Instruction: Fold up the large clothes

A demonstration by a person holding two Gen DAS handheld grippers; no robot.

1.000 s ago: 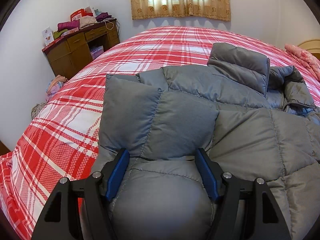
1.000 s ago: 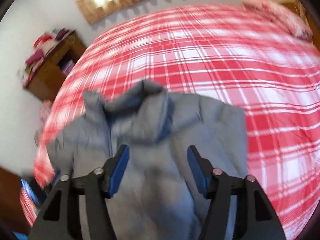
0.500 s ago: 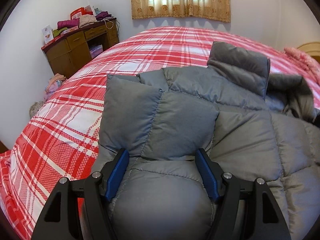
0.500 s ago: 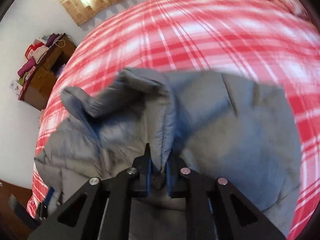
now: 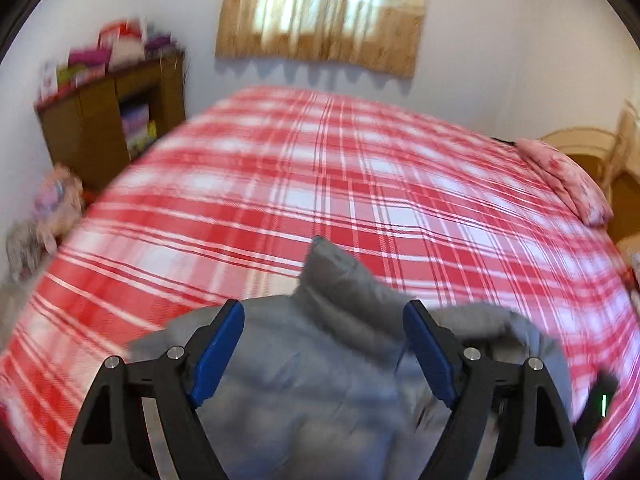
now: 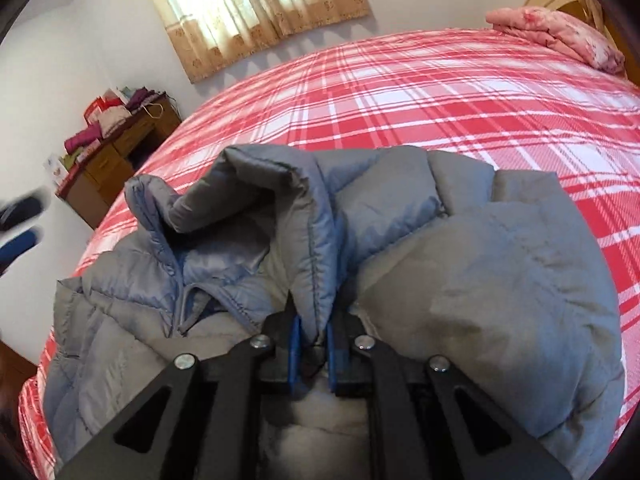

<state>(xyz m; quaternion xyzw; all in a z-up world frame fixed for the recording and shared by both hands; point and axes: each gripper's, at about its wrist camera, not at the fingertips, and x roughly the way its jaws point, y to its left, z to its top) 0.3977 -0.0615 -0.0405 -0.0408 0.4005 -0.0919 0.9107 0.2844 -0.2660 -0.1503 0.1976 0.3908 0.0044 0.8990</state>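
Our right gripper (image 6: 311, 344) clamps the grey quilted puffer jacket (image 6: 480, 280) by its collar fold for dragging; our left gripper (image 5: 324, 354), just opening wider, hangs empty above it.

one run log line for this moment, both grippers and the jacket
left gripper: open, jaws just widened, above grey puffer jacket | right gripper: shut on jacket's front edge | bed: jacket lying on plaid cover
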